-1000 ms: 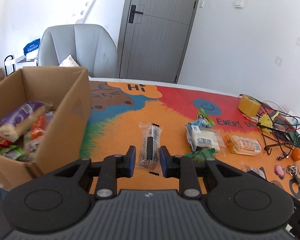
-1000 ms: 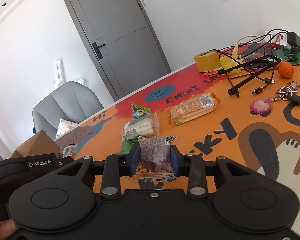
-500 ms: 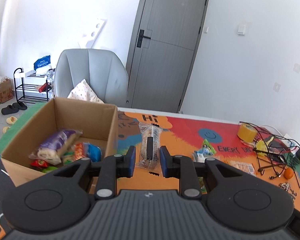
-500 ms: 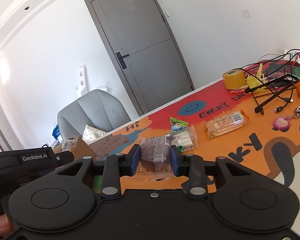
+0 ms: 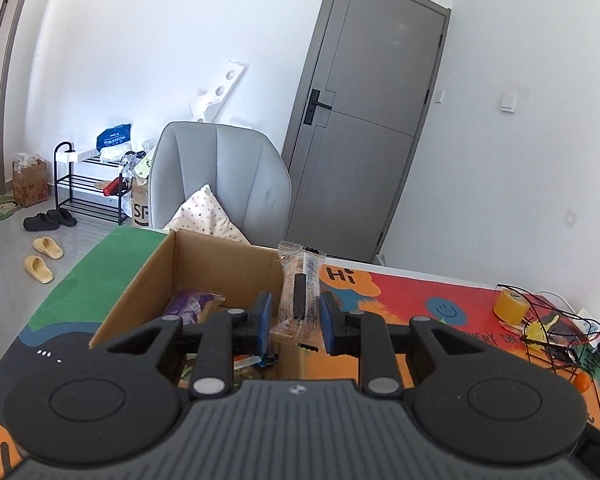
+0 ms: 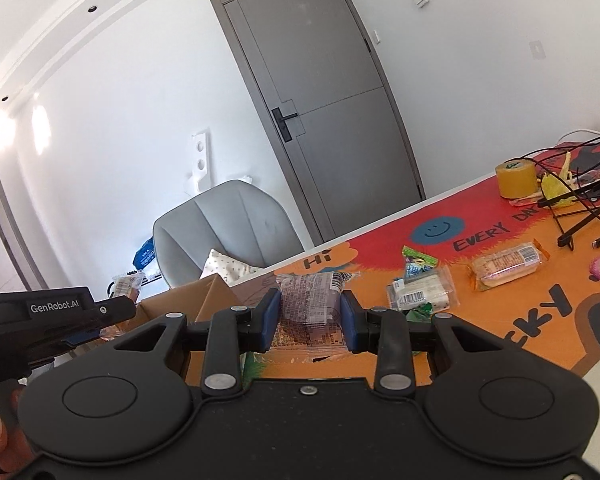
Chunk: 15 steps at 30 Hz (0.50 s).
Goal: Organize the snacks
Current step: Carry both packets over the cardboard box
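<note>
Left claw [image 5: 293,322] pinching a narrow clear-wrapped snack bar [image 5: 300,294], pads pressed on its lower half, bar upright and lifted off the desk [image 5: 400,300], sitting right at the near-right wall of the cardboard box [image 5: 152,276]. Box is open on top; purple packet [image 5: 192,304] and a few other wrappers visible inside, partly hidden behind the claw body. Right claw [image 6: 309,316] clamped on a purple-printed clear snack packet [image 6: 310,300], both blue pads against its sides, packet raised above the desk. In the right wrist view the left gripper body shows at far left, its bar poking out above the box edge. Loose on the desk to the right: white barcode packet [image 6: 420,296] with a green wrapper [image 6: 416,260] touching its far side, orange-wrapped cracker pack [image 6: 506,266] further right, well apart from the box. Yellow tape roll [image 6: 516,180] and a cable tangle [image 6: 580,204] at the far right end. Grey chair [image 5: 220,176] with a patterned cushion behind the box.
</note>
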Each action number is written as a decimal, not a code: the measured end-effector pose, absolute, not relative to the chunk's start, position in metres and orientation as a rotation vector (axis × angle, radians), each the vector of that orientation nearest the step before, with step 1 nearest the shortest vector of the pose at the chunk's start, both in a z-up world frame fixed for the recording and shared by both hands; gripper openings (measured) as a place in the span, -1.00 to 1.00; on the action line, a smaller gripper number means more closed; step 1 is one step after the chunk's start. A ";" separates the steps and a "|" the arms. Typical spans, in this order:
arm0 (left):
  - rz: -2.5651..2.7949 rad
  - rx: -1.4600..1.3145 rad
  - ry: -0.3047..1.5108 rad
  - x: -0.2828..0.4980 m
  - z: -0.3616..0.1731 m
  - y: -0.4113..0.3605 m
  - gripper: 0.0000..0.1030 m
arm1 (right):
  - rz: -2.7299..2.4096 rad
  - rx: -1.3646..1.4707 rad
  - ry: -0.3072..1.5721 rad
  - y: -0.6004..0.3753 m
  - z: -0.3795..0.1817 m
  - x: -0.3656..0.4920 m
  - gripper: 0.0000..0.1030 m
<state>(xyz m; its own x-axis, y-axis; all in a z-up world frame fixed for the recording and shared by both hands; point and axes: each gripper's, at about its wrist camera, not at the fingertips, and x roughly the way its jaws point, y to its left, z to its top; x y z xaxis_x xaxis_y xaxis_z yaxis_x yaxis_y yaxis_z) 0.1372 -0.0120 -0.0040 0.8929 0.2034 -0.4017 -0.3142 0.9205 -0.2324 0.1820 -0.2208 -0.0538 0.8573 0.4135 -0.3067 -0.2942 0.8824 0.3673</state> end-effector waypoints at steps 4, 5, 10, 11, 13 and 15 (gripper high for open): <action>0.297 -0.318 0.378 0.136 -0.006 0.004 -0.53 | 0.401 0.307 0.389 -0.207 -0.051 0.184 -0.36; 0.304 -0.324 0.379 0.135 -0.007 0.009 -0.53 | 0.408 0.305 0.389 -0.203 -0.050 0.184 -0.36; 0.326 -0.352 0.398 0.140 -0.015 0.032 -0.53 | 0.432 0.291 0.395 -0.183 -0.050 0.190 -0.36; 0.328 -0.360 0.405 0.141 -0.018 0.036 -0.53 | 0.437 0.288 0.398 -0.178 -0.050 0.192 -0.36; 0.326 -0.379 0.419 0.145 -0.023 0.044 -0.53 | 0.445 0.281 0.405 -0.171 -0.051 0.195 -0.36; 0.332 -0.391 0.427 0.147 -0.027 0.049 -0.53 | 0.455 0.268 0.413 -0.161 -0.051 0.198 -0.36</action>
<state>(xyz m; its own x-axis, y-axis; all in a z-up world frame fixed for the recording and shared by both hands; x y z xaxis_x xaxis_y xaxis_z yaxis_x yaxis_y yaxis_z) 0.1473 0.0495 -0.0269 0.8589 0.2277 -0.4587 -0.3885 0.8733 -0.2940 0.1984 -0.1615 -0.0514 0.8181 0.4749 -0.3243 -0.3684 0.8658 0.3386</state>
